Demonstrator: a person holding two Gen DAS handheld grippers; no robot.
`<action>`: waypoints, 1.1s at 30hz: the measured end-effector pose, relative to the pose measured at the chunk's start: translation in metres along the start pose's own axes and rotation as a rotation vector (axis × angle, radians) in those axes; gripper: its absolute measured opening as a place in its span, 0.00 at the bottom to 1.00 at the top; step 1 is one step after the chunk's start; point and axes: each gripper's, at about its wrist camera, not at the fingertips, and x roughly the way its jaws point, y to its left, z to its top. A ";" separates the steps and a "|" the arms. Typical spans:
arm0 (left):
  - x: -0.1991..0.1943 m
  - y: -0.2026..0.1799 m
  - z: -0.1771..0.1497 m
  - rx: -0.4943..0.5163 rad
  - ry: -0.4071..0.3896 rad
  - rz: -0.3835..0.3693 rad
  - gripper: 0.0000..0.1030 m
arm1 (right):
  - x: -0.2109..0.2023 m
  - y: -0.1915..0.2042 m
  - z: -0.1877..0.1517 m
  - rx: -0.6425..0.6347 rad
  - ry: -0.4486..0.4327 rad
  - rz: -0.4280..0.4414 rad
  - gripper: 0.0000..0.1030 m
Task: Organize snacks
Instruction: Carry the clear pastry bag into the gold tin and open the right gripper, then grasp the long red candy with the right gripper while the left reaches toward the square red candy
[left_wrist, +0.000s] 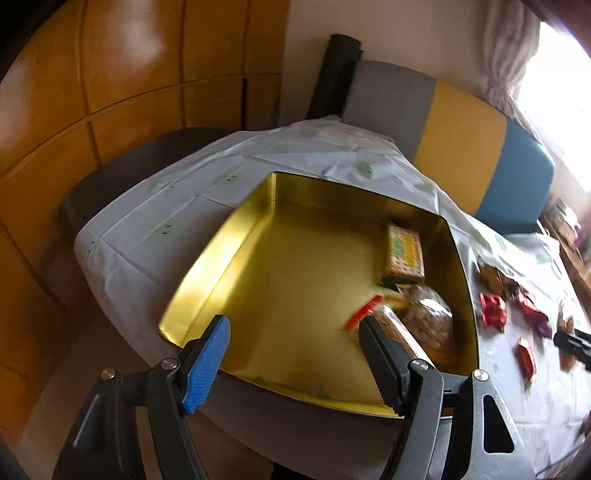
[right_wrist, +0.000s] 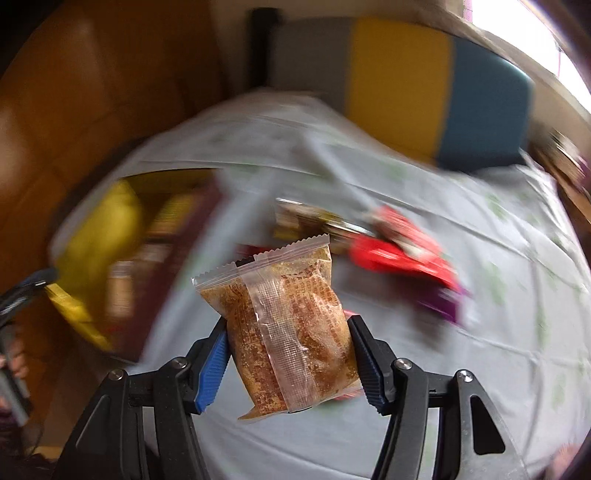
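A clear plastic snack packet (right_wrist: 284, 325) is gripped between the jaws of the right gripper (right_wrist: 288, 360), the pads pressed against both of its sides. Its contents are seen to be a crumbly, golden-brown block; a crimped zigzag seal runs along the top edge, a broad sealed seam down the middle, and reddish print is spread over the wrapper — too small to be read. The packet is held upright above the white tablecloth (right_wrist: 406, 369), clear of it.

The left gripper (left_wrist: 295, 354) is held over the near edge of a gold tin box (left_wrist: 207, 273) with its jaws parted and nothing between them. In the box's right-hand part a green-and-yellow biscuit packet (left_wrist: 404, 251) is laid flat, and nearer the camera two clear packs of brown snacks (left_wrist: 424, 325) are seen, one partly covered by the right-hand finger (left_wrist: 384, 365). Outside the box, red-wrapped sweets (left_wrist: 493, 312) are scattered on the cloth.

The right wrist view is heavily smeared: behind the held packet only a red wrapper (right_wrist: 402, 254), a purple one (right_wrist: 443, 302) and a brownish packet (right_wrist: 306, 218) can be made out, and the box at the left is reduced to a yellow blur. A striped grey, yellow and blue bench back (left_wrist: 465, 155) is cut off by the frame edge.
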 end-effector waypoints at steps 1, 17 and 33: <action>-0.001 0.003 0.001 -0.007 -0.003 0.003 0.71 | 0.001 0.016 0.002 -0.028 -0.006 0.026 0.61; 0.000 0.034 -0.001 -0.072 0.005 0.036 0.71 | 0.100 0.215 0.015 -0.317 0.115 0.239 0.62; -0.009 0.012 -0.001 -0.008 -0.011 0.004 0.71 | 0.054 0.166 0.004 -0.194 0.000 0.271 0.71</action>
